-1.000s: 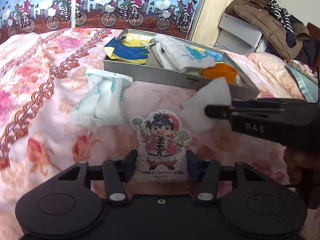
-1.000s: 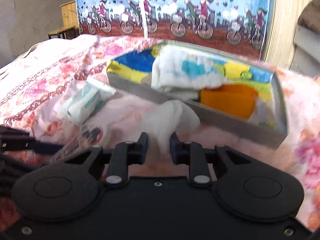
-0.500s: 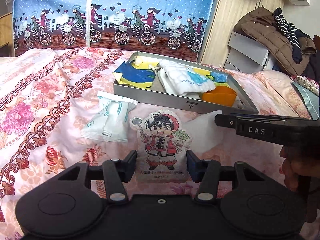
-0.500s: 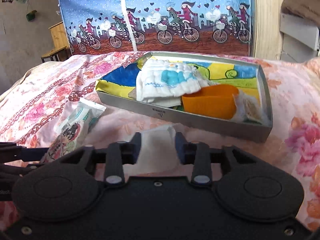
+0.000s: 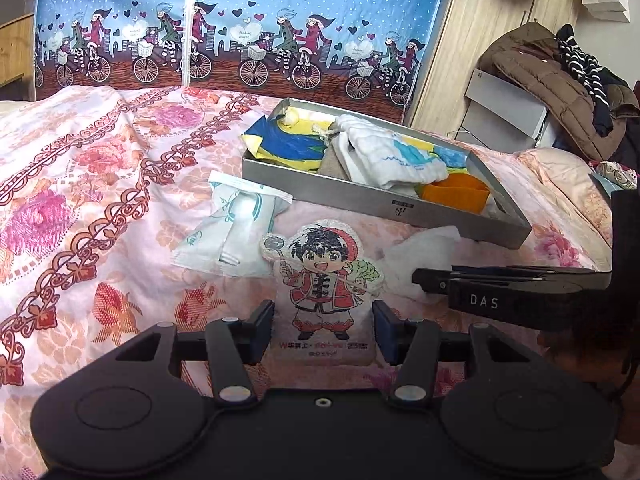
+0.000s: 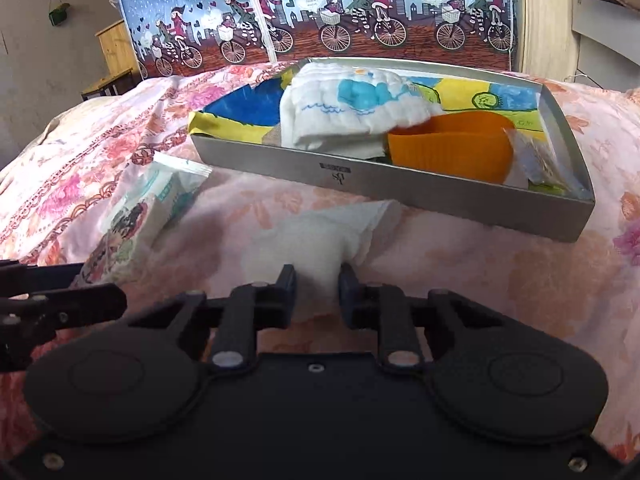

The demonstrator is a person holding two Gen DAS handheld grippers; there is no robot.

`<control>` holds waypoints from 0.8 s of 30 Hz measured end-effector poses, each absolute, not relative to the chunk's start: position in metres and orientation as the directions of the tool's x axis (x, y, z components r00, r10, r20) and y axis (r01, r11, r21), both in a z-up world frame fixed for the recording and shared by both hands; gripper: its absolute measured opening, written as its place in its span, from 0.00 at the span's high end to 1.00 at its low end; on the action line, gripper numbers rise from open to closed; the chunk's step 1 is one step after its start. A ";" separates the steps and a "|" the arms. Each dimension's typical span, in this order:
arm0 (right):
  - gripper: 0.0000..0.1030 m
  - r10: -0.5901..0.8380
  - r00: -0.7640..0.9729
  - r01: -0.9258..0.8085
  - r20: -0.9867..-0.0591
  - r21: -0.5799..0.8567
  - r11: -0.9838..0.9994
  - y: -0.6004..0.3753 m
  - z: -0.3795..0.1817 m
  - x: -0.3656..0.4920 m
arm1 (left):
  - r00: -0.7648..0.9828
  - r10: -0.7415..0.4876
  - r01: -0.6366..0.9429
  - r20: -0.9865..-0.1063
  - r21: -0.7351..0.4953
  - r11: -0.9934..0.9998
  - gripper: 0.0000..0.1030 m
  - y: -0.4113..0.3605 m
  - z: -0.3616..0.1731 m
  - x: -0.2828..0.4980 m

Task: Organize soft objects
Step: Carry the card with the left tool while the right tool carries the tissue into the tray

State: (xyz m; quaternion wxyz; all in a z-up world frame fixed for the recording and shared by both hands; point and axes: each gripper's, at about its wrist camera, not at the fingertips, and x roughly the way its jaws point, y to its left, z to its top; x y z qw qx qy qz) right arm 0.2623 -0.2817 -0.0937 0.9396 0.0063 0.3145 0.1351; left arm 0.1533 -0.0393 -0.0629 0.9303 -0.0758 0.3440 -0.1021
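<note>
My left gripper (image 5: 323,326) is shut on a flat cartoon-boy pad (image 5: 325,288), its fingers against both side edges. My right gripper (image 6: 318,286) is shut on the near end of a white tissue (image 6: 320,236) that lies on the bedspread. The right gripper also shows in the left wrist view (image 5: 500,292), at the right, beside the tissue (image 5: 420,256). A grey tray (image 6: 440,200) behind holds a white-and-blue cloth (image 6: 352,108), an orange soft piece (image 6: 452,148) and a blue-yellow sheet (image 6: 248,108). A white tissue packet (image 5: 236,228) lies left of the tray.
The flowered pink bedspread (image 5: 80,200) stretches left. A bicycle-print curtain (image 5: 240,28) hangs behind the bed. A pile of coats (image 5: 560,80) and a grey box (image 5: 504,112) stand at the right. A wooden stand (image 6: 116,52) is at the far left in the right wrist view.
Both grippers have drawn back from the tray, which now looks smaller and farther. The right gripper's fingers have spread a little but still pinch the tissue. The left still grips the pad.
</note>
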 end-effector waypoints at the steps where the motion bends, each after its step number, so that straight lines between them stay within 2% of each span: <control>1: 0.93 0.259 0.769 -0.258 -0.585 0.088 0.962 -0.281 -0.093 0.260 | 0.746 -0.243 0.138 -0.619 -0.214 0.967 0.48 -0.039 -0.061 0.153; 5: 0.97 0.233 0.811 -0.271 -0.536 0.008 0.962 -0.271 -0.081 0.251 | 0.760 -0.239 0.132 -0.604 -0.217 0.967 0.48 -0.037 -0.055 0.156; 12: 0.97 0.170 0.919 -0.218 -0.357 -0.100 0.971 -0.275 -0.040 0.231 | 0.807 -0.228 0.129 -0.544 -0.214 0.968 0.48 -0.044 -0.031 0.180; 16: 0.97 0.135 0.953 -0.159 -0.273 -0.068 0.985 -0.292 -0.023 0.234 | 0.834 -0.235 0.145 -0.499 -0.211 0.967 0.48 -0.057 -0.015 0.211; 20: 0.97 0.100 0.960 -0.108 -0.260 -0.015 0.994 -0.313 -0.025 0.252 | 0.851 -0.241 0.166 -0.466 -0.198 0.966 0.48 -0.076 -0.005 0.248; 24: 0.97 0.098 0.964 -0.094 -0.249 0.029 0.995 -0.330 -0.036 0.278 | 0.848 -0.243 0.170 -0.470 -0.193 0.966 0.48 -0.096 -0.008 0.284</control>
